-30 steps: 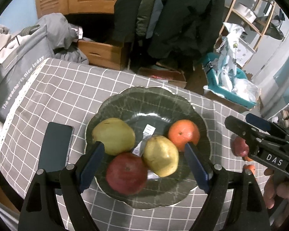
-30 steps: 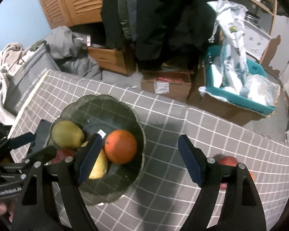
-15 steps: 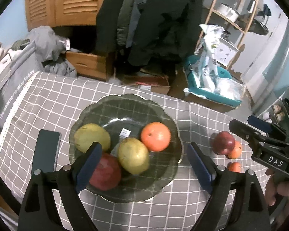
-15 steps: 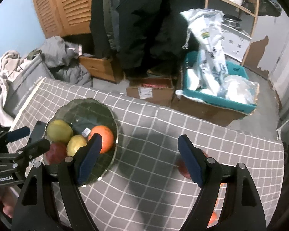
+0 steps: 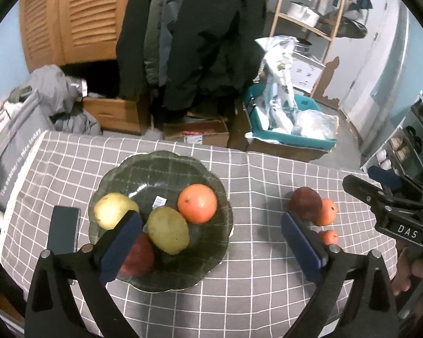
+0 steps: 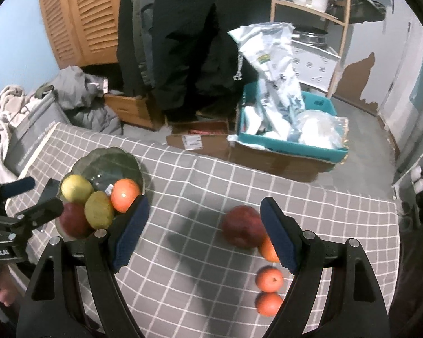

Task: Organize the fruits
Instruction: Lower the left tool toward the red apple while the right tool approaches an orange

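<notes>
The left gripper (image 5: 211,242) hangs over the near edge of the dark bowl (image 5: 166,166), its jaws just having widened and now spread far apart with nothing pressed between them. The bowl holds four fruits: a pear (image 5: 112,209) at 9 o'clock, a second pear (image 5: 168,230) in the middle, an orange (image 5: 197,203) at 2 o'clock and a red apple (image 5: 136,256) at 7 o'clock, half hidden by the left pad. A phone (image 5: 63,232) lies just beside the bowl's 9 o'clock rim.

The right gripper (image 6: 204,232) is also wide and empty — it hovers over bare checked cloth (image 6: 183,174). Its right pad covers part of a tangerine (image 6: 266,249) that touches a loose apple (image 6: 241,229); two more tangerines (image 6: 269,278) lie towards 6 o'clock, well apart from the bowl.

Beyond the table: a teal crate (image 6: 290,143) of bags, cardboard boxes (image 6: 197,138), hanging coats (image 6: 183,28).
</notes>
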Motion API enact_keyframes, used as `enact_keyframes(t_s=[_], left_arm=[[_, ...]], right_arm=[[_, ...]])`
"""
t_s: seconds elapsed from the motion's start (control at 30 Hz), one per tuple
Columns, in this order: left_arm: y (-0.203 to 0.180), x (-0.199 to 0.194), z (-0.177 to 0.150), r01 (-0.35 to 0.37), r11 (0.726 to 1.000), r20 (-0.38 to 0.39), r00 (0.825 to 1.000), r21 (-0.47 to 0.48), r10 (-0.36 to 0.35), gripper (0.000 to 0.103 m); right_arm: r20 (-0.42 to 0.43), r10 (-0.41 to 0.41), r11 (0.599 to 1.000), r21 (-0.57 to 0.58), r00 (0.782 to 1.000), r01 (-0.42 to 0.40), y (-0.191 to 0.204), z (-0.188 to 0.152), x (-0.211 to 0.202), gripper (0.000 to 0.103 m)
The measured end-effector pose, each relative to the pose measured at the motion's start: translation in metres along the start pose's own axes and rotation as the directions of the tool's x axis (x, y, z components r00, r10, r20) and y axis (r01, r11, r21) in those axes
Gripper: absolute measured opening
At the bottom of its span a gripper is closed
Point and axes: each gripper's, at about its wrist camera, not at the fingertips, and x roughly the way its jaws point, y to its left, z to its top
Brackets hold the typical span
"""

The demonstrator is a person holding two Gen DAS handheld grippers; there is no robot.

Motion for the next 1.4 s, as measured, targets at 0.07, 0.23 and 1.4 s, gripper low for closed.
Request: enact_keyframes(t_s=[0.07,0.23,1.4], left_arm=[[-0.007,-0.002,0.000,0.005,1.000,0.001,1.000,0.013,-0.005,0.100],[-0.026,-0.003,0.001,0.018,0.999,-0.001,1.000,0.047,-0.018,0.101],[-0.125,0.110,-0.023,0.043,0.981,-0.225,0.974,0.187,0.000,0.101]], right_arm=[[0.008,-0.011,1.000,0.003,1.000,0.011,-0.007,-0.004,-0.006,0.082],[0.022,-0.037,0.999,0.021,0.999,0.037,-0.028,-0.012,-0.017,0.085],[-0.213,-0.026,0.988,0.142,0.977,0.057,-0.124,-0.078,0.060,0.085]])
